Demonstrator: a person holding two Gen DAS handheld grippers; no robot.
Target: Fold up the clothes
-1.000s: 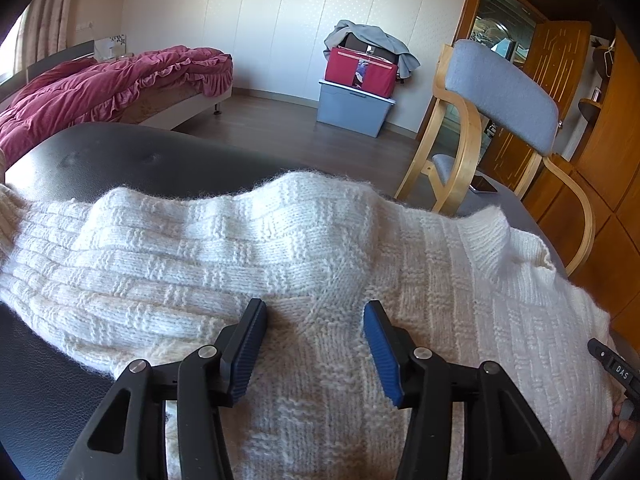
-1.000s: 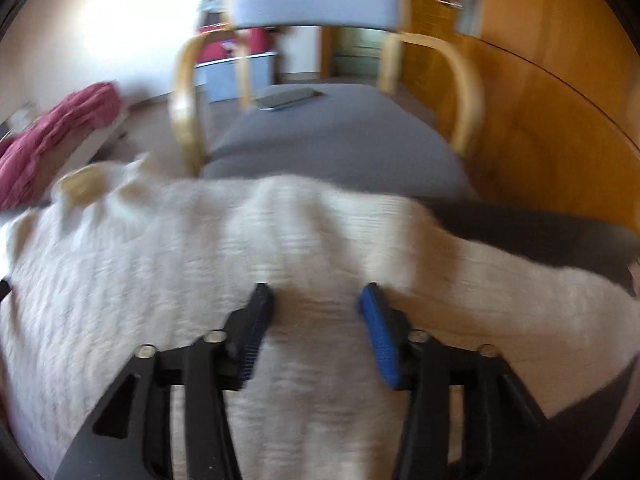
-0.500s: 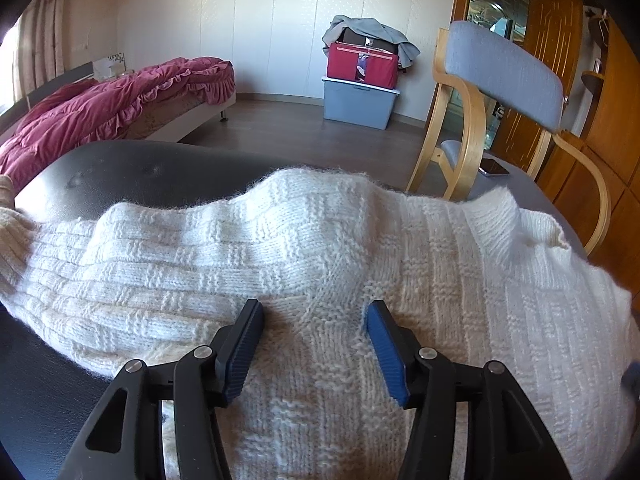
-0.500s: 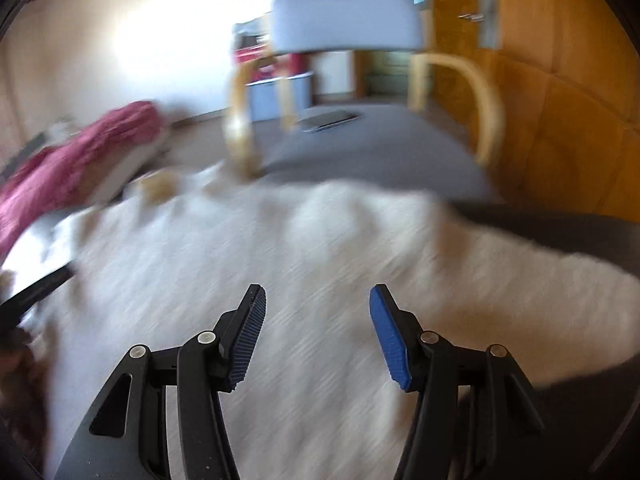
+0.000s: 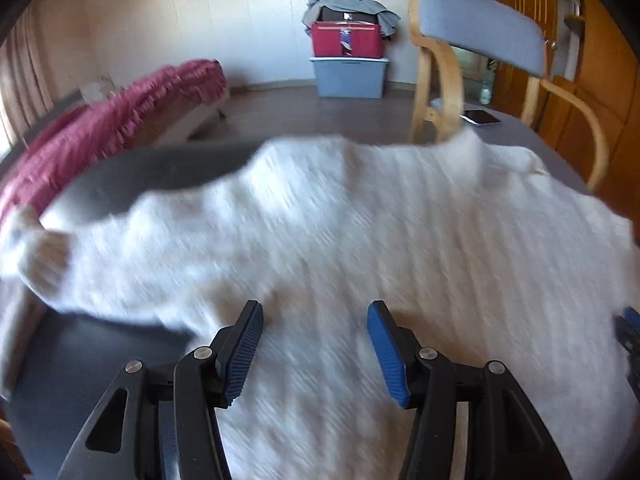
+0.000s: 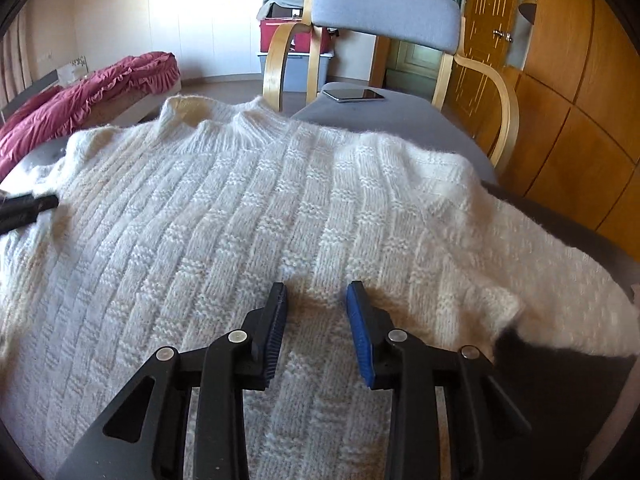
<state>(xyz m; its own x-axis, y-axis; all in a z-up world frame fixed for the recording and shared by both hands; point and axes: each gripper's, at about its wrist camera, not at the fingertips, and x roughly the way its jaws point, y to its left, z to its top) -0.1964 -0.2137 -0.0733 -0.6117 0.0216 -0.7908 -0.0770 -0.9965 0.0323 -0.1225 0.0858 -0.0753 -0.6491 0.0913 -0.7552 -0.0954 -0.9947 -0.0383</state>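
My right gripper [image 6: 314,300] hovers low over the cream knit sweater [image 6: 248,216], its jaws partly apart and just now closing, with a ridge of knit between the pads but no clear pinch yet; I judge this is the start of a grasp on the body fabric near the right side. My left gripper [image 5: 314,320] has its jaws wide apart over the same sweater [image 5: 360,220], holding nothing, and that view is smeared by motion, so I cannot read the weave there. The sweater lies spread front-up across the dark worktop [image 6: 560,384], collar [image 6: 224,124] toward the far edge by the grey chair [image 6: 384,8], one sleeve trailing off to my right and the other to my left. To do this step well, I want the right pads to gather only the top layers of knit I mean to move, biting into a fold and not skating over the ribs, since this fluffy yarn likely stretches and slips. I should set the left gripper on the matching point, so both sides lift evenly. A phone [image 6: 354,95] lies on the chair seat, well clear of the sweater.
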